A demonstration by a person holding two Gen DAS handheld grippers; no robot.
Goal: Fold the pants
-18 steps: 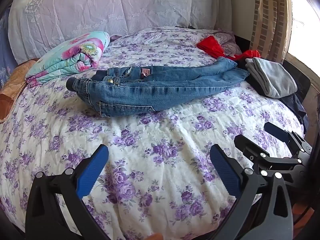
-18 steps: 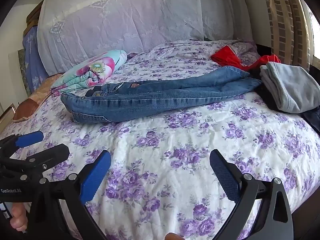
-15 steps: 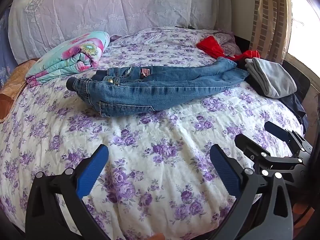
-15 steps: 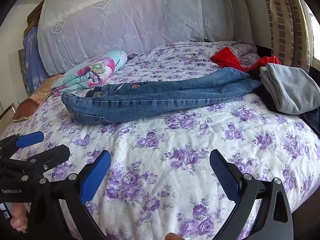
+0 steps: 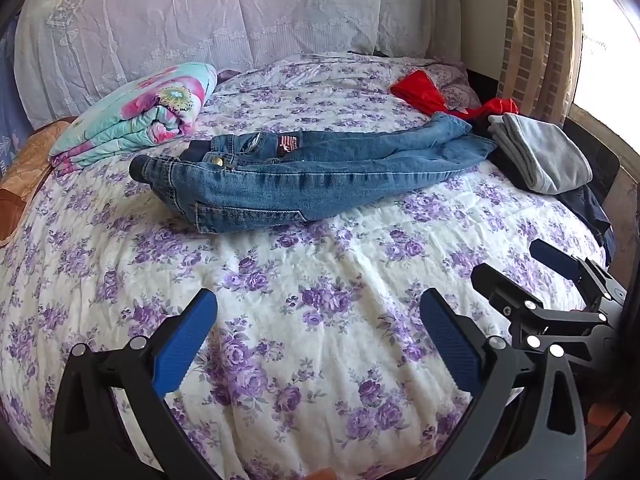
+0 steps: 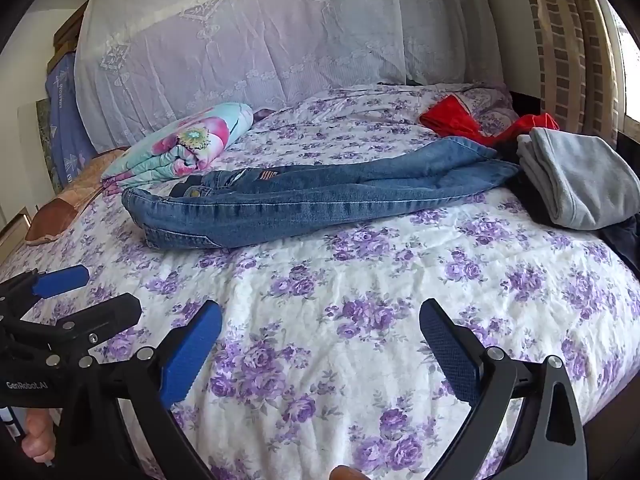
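Blue jeans [image 5: 304, 176] [image 6: 312, 200] lie across the middle of the bed, folded lengthwise with one leg on the other, waistband to the left and hems to the right. My left gripper [image 5: 318, 332] hovers open over the bedspread, well short of the jeans, nothing between its blue pads. My right gripper [image 6: 320, 336] is open too, also empty and short of the jeans. Each gripper shows in the other's view: the right one [image 5: 520, 276] at the right edge, the left one [image 6: 84, 292] at the left edge.
The bed carries a purple-flowered spread [image 5: 320, 280]. A folded floral quilt [image 5: 140, 116] lies at the back left. Red cloth [image 5: 420, 90], folded grey clothes [image 5: 540, 152] and dark clothes [image 5: 588, 208] lie at the right by the hems. A curtain [image 6: 568, 40] hangs at the right.
Both views have slid slightly, so the jeans sit a touch lower in the frames. Both grippers stay open and empty.
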